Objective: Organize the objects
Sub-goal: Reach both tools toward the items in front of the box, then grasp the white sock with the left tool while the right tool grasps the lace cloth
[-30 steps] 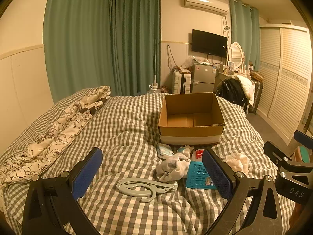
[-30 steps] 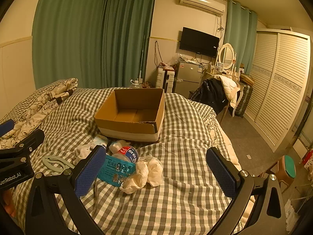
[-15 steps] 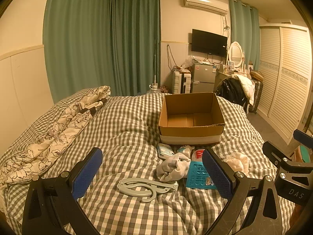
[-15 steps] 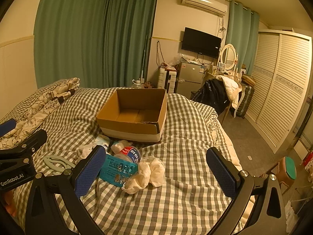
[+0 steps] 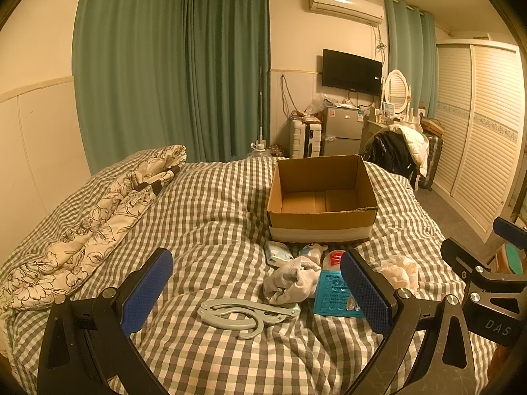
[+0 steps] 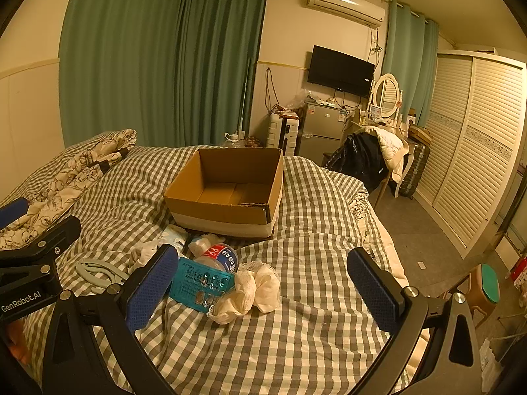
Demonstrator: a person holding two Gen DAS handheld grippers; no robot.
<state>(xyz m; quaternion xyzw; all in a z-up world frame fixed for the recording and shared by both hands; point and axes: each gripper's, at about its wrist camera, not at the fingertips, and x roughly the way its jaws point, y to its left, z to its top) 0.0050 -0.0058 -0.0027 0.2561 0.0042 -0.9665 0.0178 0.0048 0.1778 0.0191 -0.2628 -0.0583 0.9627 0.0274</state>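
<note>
Tongs framed the bottom of both views: the left tongs (image 5: 256,291) stood spread wide above the checked bed cover (image 5: 204,217), gripping nothing, and the right tongs (image 6: 262,284) were likewise released and empty, with their blue pads (image 6: 374,291) well apart. Each pair showed at the edge of the other's view, the right tongs at the right border of the left camera and the left tongs at the left border of the right camera.

Nearest on the bed, between the left tongs' pads, lay a pale folding hanger (image 5: 245,312) flat on the cover. Just beyond it sat a crumpled grey-white cloth (image 5: 291,281), touching a teal blister card (image 5: 332,291) to its right. In the right view that card (image 6: 201,281) lay beside a bunched cream lace cloth (image 6: 250,288), with a plastic bottle bearing a red and blue label (image 6: 220,256) resting against the card's far edge. A small pale packet (image 5: 276,253) and a little white wad (image 6: 204,242) lay farther on, close to the box.

Behind this cluster stood an open cardboard box (image 5: 321,197), upright on the bed, its inside bare. A floral quilt (image 5: 95,217) was heaped along the left side of the bed. Farther off were green curtains (image 5: 171,65), a wall-mounted television (image 5: 351,71), a small fridge (image 5: 342,130), an air conditioner (image 5: 346,4) and a louvred wardrobe (image 5: 477,125).
</note>
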